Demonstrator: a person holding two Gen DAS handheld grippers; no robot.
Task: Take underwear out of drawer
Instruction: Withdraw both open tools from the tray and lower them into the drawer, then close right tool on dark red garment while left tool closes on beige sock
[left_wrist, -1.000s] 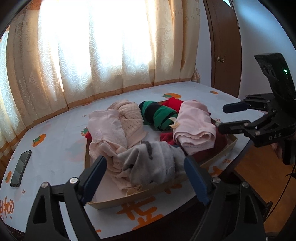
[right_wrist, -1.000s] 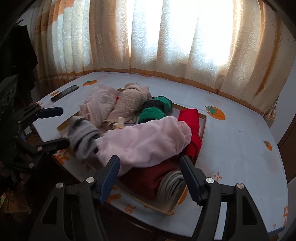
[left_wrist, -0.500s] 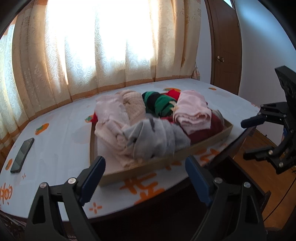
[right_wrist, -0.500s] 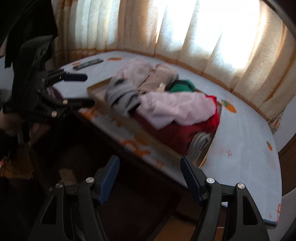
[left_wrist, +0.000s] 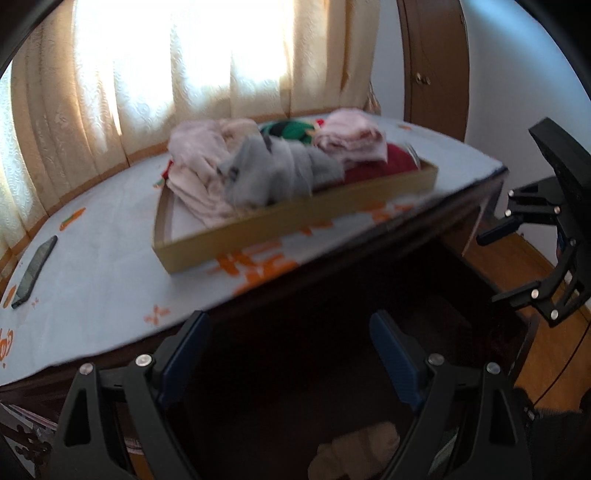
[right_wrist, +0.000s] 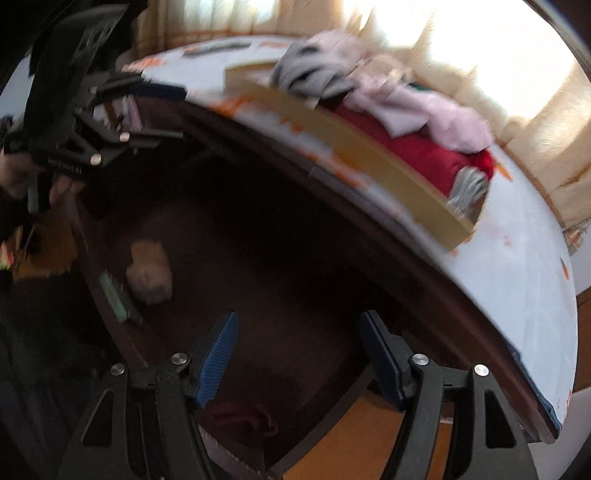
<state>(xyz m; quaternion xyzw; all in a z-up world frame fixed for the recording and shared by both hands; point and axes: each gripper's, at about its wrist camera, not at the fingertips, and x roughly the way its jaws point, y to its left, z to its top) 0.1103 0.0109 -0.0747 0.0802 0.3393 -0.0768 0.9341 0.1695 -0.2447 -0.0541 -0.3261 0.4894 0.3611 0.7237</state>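
Note:
Below the table edge a dark wooden drawer (right_wrist: 280, 258) stands open. A beige folded underwear piece (right_wrist: 149, 273) lies near its left wall, and a dark red garment (right_wrist: 243, 417) lies by my right gripper (right_wrist: 299, 354). That gripper is open, points steeply down over the drawer and holds nothing. In the left wrist view the beige piece (left_wrist: 354, 454) shows low, beneath my left gripper (left_wrist: 288, 354), which is open and empty too. Each gripper shows in the other's view: the right gripper (left_wrist: 506, 264) and the left gripper (right_wrist: 166, 112).
On the table a cardboard tray (left_wrist: 295, 218) holds a pile of grey, pink, red and green clothes (left_wrist: 273, 173). A phone (left_wrist: 35, 269) lies at the table's left. A pale green flat item (right_wrist: 114, 295) lies along the drawer's left wall. Curtains hang behind.
Both grippers have sunk from over the tray to below the table's edge. The right one has tipped down toward the drawer. Both stay open.

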